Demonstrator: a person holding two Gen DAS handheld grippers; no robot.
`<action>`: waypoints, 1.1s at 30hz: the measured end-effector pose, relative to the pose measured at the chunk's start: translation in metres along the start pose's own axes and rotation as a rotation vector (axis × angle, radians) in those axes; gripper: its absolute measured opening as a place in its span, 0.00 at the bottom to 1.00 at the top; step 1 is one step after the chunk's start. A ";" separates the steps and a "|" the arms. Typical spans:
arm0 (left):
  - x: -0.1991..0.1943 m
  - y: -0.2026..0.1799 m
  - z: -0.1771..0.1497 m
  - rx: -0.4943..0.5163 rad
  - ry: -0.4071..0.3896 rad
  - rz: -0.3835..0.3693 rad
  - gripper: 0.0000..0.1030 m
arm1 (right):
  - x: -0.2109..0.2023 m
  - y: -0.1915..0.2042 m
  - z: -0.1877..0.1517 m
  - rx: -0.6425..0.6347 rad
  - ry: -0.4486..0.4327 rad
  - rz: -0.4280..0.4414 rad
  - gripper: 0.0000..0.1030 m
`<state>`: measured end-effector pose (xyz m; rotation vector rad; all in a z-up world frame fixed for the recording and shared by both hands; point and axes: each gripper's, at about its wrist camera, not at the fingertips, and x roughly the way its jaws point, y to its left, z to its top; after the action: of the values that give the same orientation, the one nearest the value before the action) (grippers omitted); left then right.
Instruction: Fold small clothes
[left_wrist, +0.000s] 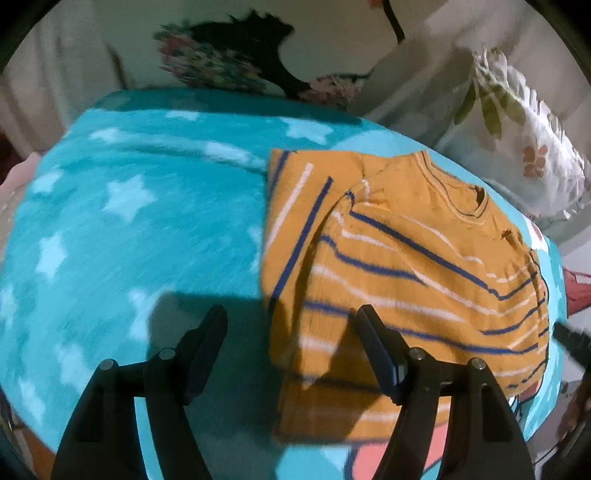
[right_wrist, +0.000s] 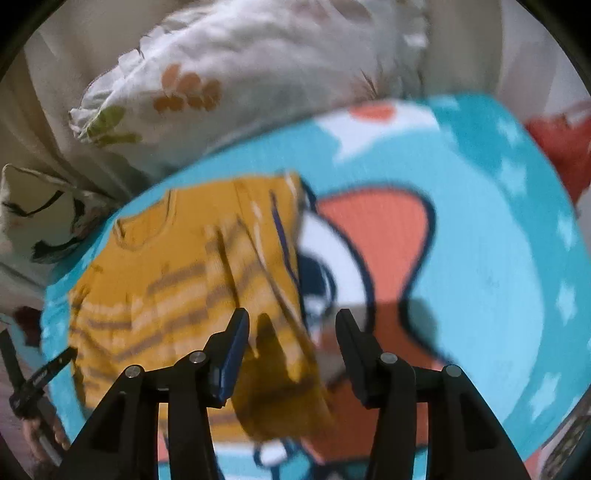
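Observation:
A small mustard-yellow sweater (left_wrist: 399, 266) with blue and white stripes lies on a turquoise star blanket (left_wrist: 129, 221), its sides folded in and its neckline toward the far right. In the left wrist view my left gripper (left_wrist: 291, 317) hovers over the sweater's left edge, open, nothing between its fingers. In the right wrist view the same sweater (right_wrist: 166, 280) lies left of centre, blurred. My right gripper (right_wrist: 291, 321) stands open above the sweater's right edge, its fingers clear of the cloth. The other gripper's black tip (right_wrist: 51, 365) shows at the sweater's left.
A white pillow (right_wrist: 229, 81) with leaf and orange prints lies beyond the blanket (right_wrist: 498, 240). A cartoon print in orange and white (right_wrist: 376, 229) covers the blanket right of the sweater. A dark floral cloth (left_wrist: 236, 59) lies at the back. A red object (right_wrist: 557, 147) sits at the right.

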<state>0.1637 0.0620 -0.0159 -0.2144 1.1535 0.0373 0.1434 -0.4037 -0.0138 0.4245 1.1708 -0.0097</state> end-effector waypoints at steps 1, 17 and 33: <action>-0.007 0.001 -0.006 -0.015 -0.006 0.010 0.69 | 0.003 -0.003 -0.011 0.007 0.011 0.021 0.51; -0.055 0.009 -0.093 -0.195 -0.031 0.149 0.69 | 0.013 -0.032 -0.023 -0.029 0.054 0.080 0.23; -0.058 0.013 -0.100 -0.203 -0.015 0.190 0.69 | -0.035 0.030 -0.029 -0.243 -0.084 0.145 0.31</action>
<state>0.0475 0.0607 -0.0036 -0.2830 1.1519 0.3238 0.1104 -0.3742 0.0178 0.2905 1.0410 0.2364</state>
